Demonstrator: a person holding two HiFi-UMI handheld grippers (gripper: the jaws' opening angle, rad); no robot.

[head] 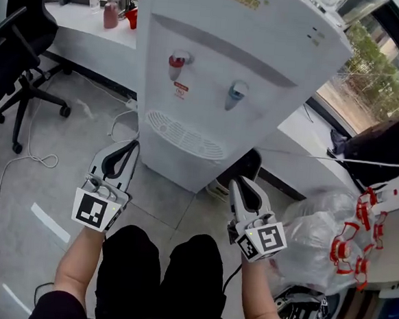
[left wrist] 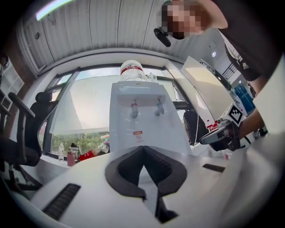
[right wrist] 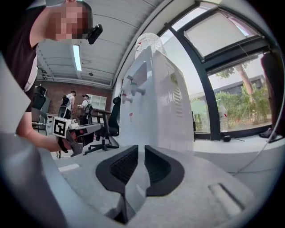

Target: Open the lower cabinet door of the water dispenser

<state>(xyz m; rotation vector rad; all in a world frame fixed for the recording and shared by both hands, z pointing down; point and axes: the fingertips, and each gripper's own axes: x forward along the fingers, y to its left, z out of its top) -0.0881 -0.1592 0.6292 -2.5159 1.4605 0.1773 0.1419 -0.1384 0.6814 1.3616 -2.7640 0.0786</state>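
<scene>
Two grippers: left gripper (head: pixel 133 147) clenched, empty; right gripper (head: pixel 238 184) slightly parted, empty.
Water dispenser (head: pixel 220 74): white, on floor (head: pixel 64 176), just ahead.
Floor: grey, cable (head: pixel 27 159) trailing.
Room: office chair (head: pixel 16 44) left; counter (head: pixel 85 40) under window (left wrist: pixel 84 102).

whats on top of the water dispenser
A clear water bottle with a red label band stands on top of the water dispenser. Its neck, and where it plugs in, are hidden behind the dispenser's top edge. How full it is can't be told.
</scene>
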